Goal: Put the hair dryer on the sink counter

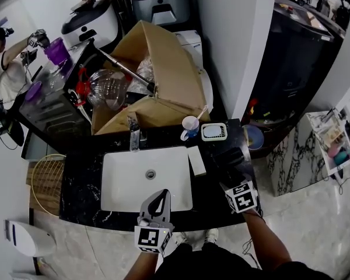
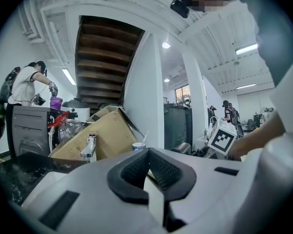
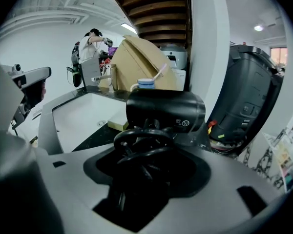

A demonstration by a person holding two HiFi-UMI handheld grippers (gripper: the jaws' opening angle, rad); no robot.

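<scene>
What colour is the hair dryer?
Black hair dryer, clearest in the right gripper view.

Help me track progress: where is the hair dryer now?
Head view: the hair dryer is held by the right gripper over the counter's right end, right of the sink.

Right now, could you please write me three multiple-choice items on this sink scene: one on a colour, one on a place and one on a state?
1. The sink basin is:
A white
B black
C green

2. The cup stands:
A in the basin
B on the counter, right of the faucet
C on the floor

3. The right gripper is:
A open and empty
B shut on the hair dryer
C shut on the cup

Answers:
1 A: the basin shows white against the black counter.
2 B: the cup stands behind the basin's right corner.
3 B: the hair dryer sits between its jaws.
</scene>
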